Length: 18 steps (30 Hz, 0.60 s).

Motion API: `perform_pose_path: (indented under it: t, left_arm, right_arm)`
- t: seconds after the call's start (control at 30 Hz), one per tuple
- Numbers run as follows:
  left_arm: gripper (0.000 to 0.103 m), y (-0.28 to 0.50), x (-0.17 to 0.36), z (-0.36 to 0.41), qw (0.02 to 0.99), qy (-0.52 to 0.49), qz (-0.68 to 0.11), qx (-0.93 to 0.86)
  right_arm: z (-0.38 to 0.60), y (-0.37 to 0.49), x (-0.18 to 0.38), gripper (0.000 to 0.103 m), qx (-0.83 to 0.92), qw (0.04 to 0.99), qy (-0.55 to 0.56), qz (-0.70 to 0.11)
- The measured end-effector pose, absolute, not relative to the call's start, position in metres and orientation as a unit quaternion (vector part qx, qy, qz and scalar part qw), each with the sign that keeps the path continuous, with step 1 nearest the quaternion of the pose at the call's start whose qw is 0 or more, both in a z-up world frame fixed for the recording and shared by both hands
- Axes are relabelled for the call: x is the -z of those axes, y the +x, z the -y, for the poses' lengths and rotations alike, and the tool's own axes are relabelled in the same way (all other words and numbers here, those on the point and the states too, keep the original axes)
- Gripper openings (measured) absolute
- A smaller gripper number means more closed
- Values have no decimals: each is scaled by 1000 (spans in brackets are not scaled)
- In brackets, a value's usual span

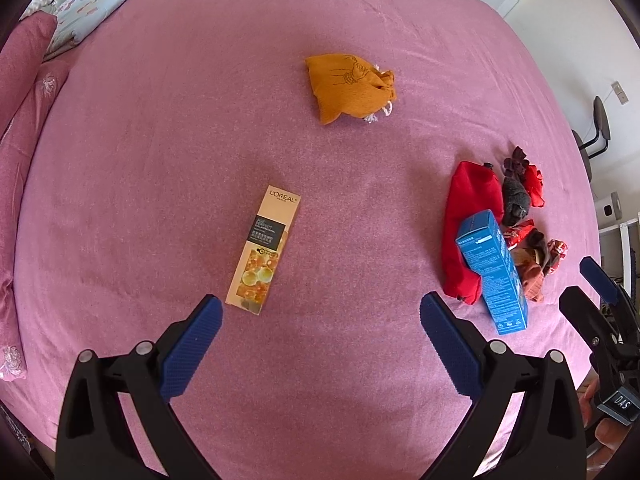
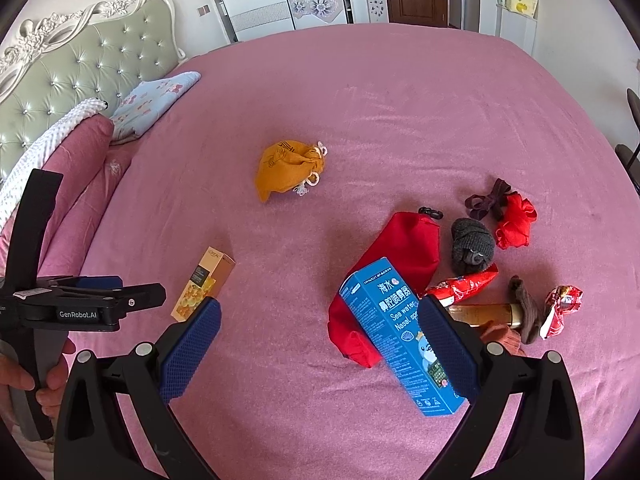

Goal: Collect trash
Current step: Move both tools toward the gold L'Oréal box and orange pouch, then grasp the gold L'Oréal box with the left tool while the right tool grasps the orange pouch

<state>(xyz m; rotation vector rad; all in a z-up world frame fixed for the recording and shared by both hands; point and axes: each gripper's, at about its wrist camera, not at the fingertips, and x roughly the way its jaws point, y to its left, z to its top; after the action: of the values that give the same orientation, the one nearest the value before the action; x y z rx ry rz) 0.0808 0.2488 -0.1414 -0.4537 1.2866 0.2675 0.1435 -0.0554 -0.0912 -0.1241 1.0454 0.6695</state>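
A beige L'Oreal box point(image 1: 264, 250) lies flat on the pink bed, just ahead of my open, empty left gripper point(image 1: 320, 316); it also shows in the right wrist view point(image 2: 204, 284). A blue nasal-spray box point(image 2: 400, 336) leans on a red pouch point(image 2: 394, 270), beside the right finger of my open, empty right gripper point(image 2: 320, 320). Red snack wrappers point(image 2: 464, 286), a second wrapper point(image 2: 560, 308) and a gold tube point(image 2: 486, 314) lie to the right. The blue box point(image 1: 494, 274) and red pouch point(image 1: 468, 232) also show in the left wrist view.
An orange drawstring bag point(image 2: 290, 170) sits mid-bed. A grey sock point(image 2: 472, 246), red scrunchie point(image 2: 516, 220), dark ribbon point(image 2: 486, 200) and brown socks point(image 2: 526, 310) lie by the wrappers. Pillows point(image 2: 152, 98) and a headboard point(image 2: 80, 72) stand at the left. Bed edge at the right.
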Motion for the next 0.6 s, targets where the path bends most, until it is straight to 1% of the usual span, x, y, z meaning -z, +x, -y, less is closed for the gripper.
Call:
perform_pose_path:
  t: [0.37,0.6]
  left_arm:
    - [99,108,205,-282,757,-187,-613,-128]
    - [98,120,238,-287,747,-188,-626,-120]
  right_arm:
    - [21,167,134,95,-314,803,-58,-504]
    - [9,173,148,95,-316,799,-64,-508]
